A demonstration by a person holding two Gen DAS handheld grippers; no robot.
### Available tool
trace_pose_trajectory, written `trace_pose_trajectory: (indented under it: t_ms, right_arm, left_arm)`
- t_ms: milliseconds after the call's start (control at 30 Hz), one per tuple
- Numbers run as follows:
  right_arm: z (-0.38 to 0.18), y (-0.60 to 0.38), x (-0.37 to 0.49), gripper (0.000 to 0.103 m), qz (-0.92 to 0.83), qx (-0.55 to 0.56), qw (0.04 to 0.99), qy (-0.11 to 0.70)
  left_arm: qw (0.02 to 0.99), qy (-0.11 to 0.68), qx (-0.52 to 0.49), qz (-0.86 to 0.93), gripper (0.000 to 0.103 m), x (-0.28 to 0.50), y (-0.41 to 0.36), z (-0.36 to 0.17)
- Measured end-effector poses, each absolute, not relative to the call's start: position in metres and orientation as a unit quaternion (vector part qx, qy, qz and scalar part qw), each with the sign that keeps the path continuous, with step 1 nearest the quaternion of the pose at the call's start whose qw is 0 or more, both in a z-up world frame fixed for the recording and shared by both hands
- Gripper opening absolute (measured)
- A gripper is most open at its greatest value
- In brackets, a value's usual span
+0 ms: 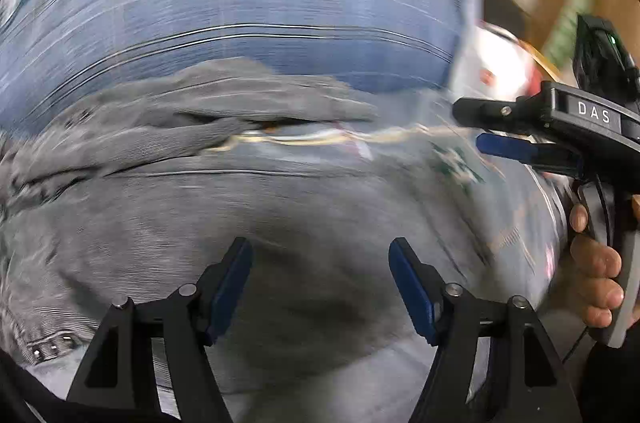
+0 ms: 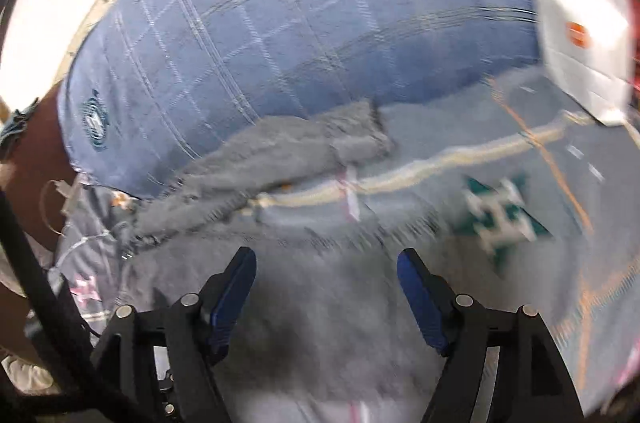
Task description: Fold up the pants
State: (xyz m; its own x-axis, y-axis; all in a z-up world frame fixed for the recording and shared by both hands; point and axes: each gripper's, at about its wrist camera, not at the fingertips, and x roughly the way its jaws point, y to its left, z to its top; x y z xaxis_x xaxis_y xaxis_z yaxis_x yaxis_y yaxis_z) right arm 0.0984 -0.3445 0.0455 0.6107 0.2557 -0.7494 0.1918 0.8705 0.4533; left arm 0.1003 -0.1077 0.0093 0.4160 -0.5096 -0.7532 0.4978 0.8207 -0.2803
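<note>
Grey pants lie spread on a bed, blurred by motion; one leg stretches away toward the blue pillow. They also show in the right wrist view. My left gripper is open above the pants' wide grey part, holding nothing. My right gripper is open over the grey cloth, empty. It also shows at the right of the left wrist view, held by a hand, and looks open there too.
A large blue plaid pillow lies behind the pants. The grey bedsheet has a green pattern and orange lines. A white box sits at the far right. A wooden headboard edge runs at the far left.
</note>
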Motion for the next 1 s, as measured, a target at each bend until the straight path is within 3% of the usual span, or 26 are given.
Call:
trace_pose_trajectory:
  t_ms: [233,733,767,800,867,900,1000]
  right_arm:
    - [0.016,-0.354,0.207,0.076,0.047,0.285,0.835,0.468]
    - [-0.086,-0.401,0.371,0.076,-0.018,0.295,0.782,0.548]
    - [-0.09,-0.4,0.375,0.068,-0.016,0.291,0.782,0.551]
    - [-0.093,-0.395,0.379,0.042,-0.015,0.275,0.783,0.558]
    - [-0.093,-0.389,0.382,0.017,-0.038,0.23,0.788,0.569]
    - [-0.09,-0.389,0.38,0.011,-0.032,0.233,0.791,0.564]
    - [-0.054,-0.387,0.359,0.007,-0.012,0.236,0.822,0.517]
  left_arm:
    - [0.837,0.48,-0.095,-0.244,0.073,0.156,-0.064,0.0]
    - [0.844,0.484,-0.101,-0.208,0.078,0.186,-0.056,-0.012]
    - [0.845,0.482,-0.099,-0.211,0.078,0.186,-0.056,-0.012]
    - [0.845,0.481,-0.097,-0.213,0.078,0.185,-0.057,-0.012]
    - [0.845,0.481,-0.096,-0.213,0.078,0.186,-0.058,-0.011]
    - [0.844,0.481,-0.097,-0.215,0.078,0.185,-0.058,-0.01]
    - [0.845,0.478,-0.102,-0.217,0.078,0.183,-0.056,-0.008]
